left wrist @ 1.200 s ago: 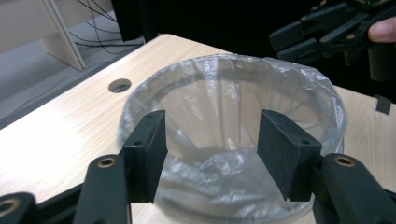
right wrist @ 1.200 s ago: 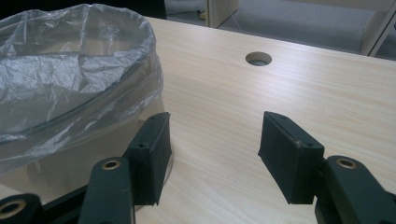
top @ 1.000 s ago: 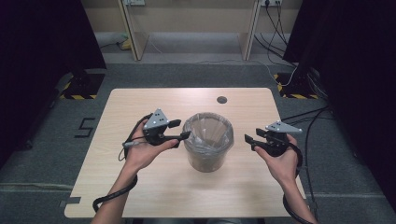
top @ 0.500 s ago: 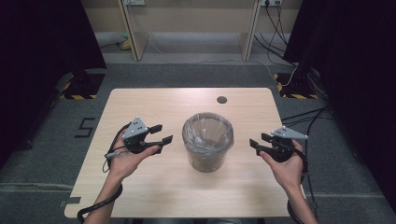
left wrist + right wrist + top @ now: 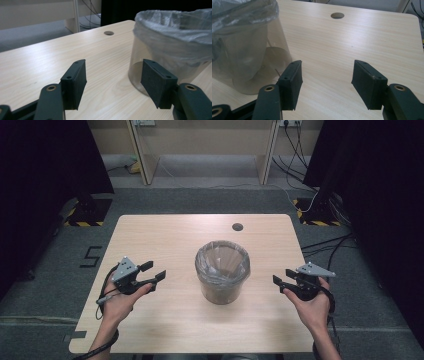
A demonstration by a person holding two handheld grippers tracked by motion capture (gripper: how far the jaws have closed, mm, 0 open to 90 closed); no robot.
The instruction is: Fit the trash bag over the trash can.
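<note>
Standing in the middle of the table point(image 5: 165, 330), the bin point(image 5: 222, 272) is untouched; left gripper point(image 5: 153, 275) and right gripper point(image 5: 278, 284) are released, well apart from it.

Lined bin point(image 5: 222, 271) standing mid-table, bare tabletop point(image 5: 175, 235) on either side and behind

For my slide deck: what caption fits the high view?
Two open hand-held grippers, left and right, flank a bag-lined clear bin on a wooden table.
</note>
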